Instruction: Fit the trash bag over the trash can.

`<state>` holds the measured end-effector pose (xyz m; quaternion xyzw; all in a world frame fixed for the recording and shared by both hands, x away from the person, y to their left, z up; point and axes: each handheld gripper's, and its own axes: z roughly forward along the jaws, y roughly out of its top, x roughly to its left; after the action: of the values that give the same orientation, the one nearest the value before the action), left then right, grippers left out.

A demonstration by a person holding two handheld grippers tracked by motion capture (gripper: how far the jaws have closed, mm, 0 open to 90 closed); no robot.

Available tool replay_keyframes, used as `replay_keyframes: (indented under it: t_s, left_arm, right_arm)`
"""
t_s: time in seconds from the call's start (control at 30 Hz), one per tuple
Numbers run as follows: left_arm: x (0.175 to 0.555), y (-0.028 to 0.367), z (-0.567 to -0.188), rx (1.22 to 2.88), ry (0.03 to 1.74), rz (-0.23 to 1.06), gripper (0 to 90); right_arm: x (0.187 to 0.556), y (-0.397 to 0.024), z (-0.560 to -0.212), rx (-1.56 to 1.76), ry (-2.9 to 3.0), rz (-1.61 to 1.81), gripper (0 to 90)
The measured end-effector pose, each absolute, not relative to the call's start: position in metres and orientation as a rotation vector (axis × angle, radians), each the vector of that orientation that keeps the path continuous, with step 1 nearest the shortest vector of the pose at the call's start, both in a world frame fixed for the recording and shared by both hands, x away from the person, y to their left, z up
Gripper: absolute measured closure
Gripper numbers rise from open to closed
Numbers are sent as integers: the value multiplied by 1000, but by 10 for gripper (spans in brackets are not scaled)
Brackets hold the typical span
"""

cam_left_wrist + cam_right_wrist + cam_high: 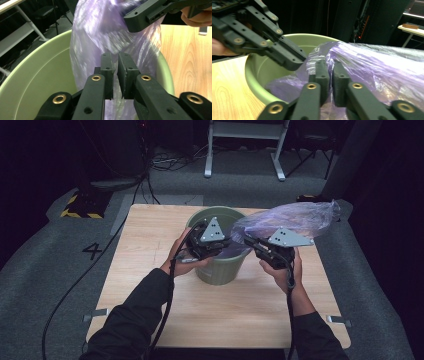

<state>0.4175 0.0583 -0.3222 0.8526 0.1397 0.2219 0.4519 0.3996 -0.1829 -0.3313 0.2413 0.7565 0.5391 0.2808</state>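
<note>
I see a pale wood-grain table (150, 260) under both tongs, with a round, smooth olive-green bin (220, 270) between them. A crinkled, translucent purple plastic bag (295, 217) billows from the bin past my right gripper (248, 240). Both it and my left gripper (231, 241) are clamped on the film.

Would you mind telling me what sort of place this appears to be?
Probably a recording lab or studio: a lone wooden table on grey carpet with a floor number 4, loose cables, and hazard-striped equipment nearby.
</note>
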Motion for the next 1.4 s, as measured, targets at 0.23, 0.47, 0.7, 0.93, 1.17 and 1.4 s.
replay_keyframes:
  t_s: [0.23,0.47,0.7,0.93,1.17,1.4]
  left_arm:
    - [415,68,-322,2093,354,554,819]
    - [417,86,-326,2089,400,538,794]
    - [418,86,-323,2070,421,538,623]
    - [417,77,-316,2054,403,469,210]
    - [417,59,-313,2092,381,521,495]
    - [418,60,-317,2101,357,539,894]
  right_arm:
    - [390,-196,-326,678,2006,1409,511]
    - [406,-198,-338,734,2124,1360,681]
    - [409,-195,-333,712,2117,1353,900]
    - [407,-175,-312,628,2099,1337,900]
    - [403,-157,-300,555,2122,1355,898]
    - [399,-155,-303,553,2132,1386,826]
